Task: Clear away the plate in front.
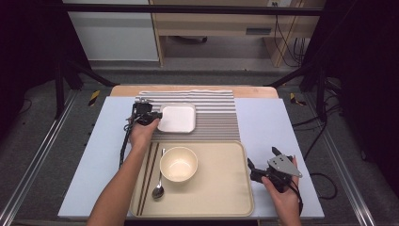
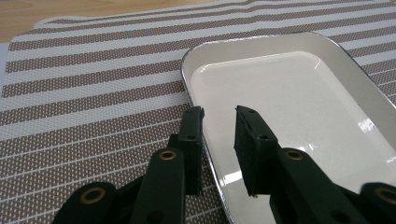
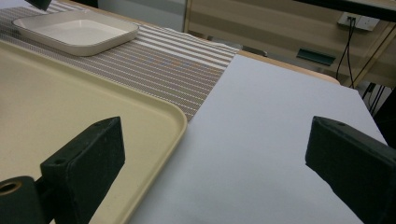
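One beige tray [image 1: 226, 188] fills the near half of the table, carrying a bowl [image 1: 179, 164], a spoon [image 1: 158, 186] and chopsticks [image 1: 149, 172]. Beyond it the striped placemat [image 1: 216, 113] bears the white square dish [image 2: 299, 116]. The left gripper [image 2: 218, 122] straddles that dish's near-left rim: one jaw outside over the mat, the other inside over the basin, narrowly parted, pads not visibly pressing. The right gripper [image 3: 212, 156] hangs beside the tray's right edge, jaws spread wide with nothing between.
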`<move>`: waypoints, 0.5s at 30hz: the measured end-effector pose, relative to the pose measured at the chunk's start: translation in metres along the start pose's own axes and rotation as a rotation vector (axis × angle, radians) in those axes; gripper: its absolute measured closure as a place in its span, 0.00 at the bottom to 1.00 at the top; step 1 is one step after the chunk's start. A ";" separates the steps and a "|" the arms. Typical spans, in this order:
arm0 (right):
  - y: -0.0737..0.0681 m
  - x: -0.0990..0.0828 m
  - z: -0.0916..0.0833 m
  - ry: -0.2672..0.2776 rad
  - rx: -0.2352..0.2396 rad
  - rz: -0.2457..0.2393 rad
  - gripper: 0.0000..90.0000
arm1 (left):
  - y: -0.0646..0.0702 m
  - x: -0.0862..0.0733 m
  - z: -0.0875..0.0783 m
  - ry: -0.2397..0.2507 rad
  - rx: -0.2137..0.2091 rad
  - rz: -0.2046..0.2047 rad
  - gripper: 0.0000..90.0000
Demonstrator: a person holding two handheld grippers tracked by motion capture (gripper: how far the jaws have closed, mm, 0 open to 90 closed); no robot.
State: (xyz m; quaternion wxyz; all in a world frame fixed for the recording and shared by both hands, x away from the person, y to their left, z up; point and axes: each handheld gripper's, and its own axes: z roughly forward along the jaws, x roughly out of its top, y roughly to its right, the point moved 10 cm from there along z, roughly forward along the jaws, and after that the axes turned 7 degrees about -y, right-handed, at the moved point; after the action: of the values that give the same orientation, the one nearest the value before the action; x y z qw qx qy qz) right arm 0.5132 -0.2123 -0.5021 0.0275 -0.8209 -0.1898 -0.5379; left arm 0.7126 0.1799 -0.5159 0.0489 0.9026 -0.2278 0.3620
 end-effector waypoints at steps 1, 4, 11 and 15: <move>0.000 0.000 0.000 0.000 0.001 0.000 0.06 | 0.000 0.000 0.000 0.000 0.004 0.003 0.81; 0.000 0.000 0.000 0.003 0.002 0.000 0.06 | 0.000 -0.001 0.002 0.002 0.010 -0.005 0.82; 0.001 0.000 0.000 0.001 0.000 -0.001 0.06 | 0.004 -0.007 0.007 -0.027 0.010 -0.045 0.83; 0.001 0.000 0.000 0.000 0.000 0.000 0.06 | 0.011 -0.009 0.011 -0.026 0.020 -0.186 0.83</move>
State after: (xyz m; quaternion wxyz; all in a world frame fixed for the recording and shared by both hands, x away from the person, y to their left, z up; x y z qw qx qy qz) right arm 0.5133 -0.2136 -0.5020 0.0276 -0.8209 -0.1897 -0.5379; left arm 0.7086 0.1707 -0.5308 0.0705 0.9248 -0.1401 0.3465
